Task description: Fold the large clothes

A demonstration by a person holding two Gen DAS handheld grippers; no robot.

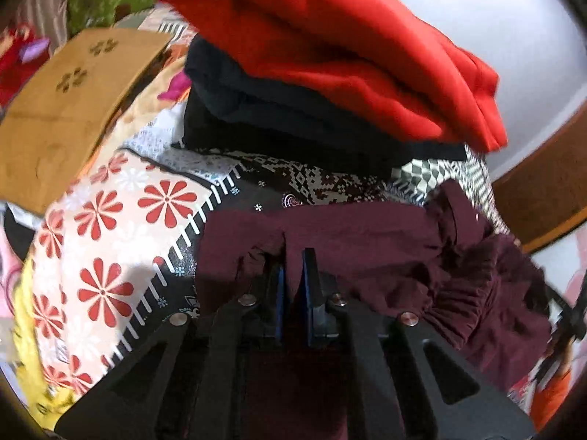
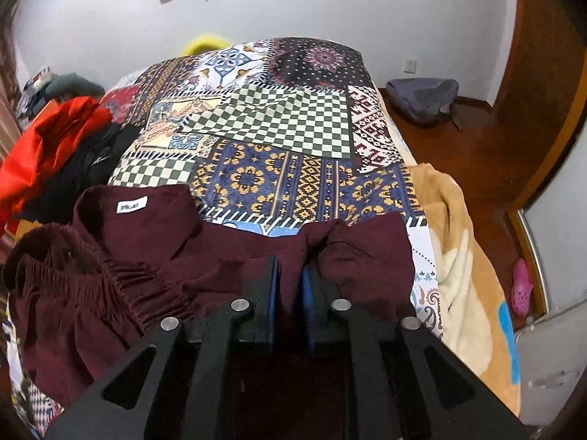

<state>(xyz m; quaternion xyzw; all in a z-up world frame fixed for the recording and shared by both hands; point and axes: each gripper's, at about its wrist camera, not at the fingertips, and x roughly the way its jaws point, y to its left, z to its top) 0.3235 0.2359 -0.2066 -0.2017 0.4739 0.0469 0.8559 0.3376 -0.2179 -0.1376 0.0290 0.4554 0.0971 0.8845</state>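
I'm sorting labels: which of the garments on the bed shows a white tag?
The maroon garment, pinched by both grippers: its white tag sits by the collar. The red garment and black garment piled beside it show none.

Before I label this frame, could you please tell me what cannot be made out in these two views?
- Left wrist: the fingers of the left gripper are half buried in the maroon garment; grip depth is hidden.
- Left wrist: the red garment is motion-blurred.
- Right wrist: the white label is too small to read.
- Right wrist: the right gripper body hides the garment's near edge.
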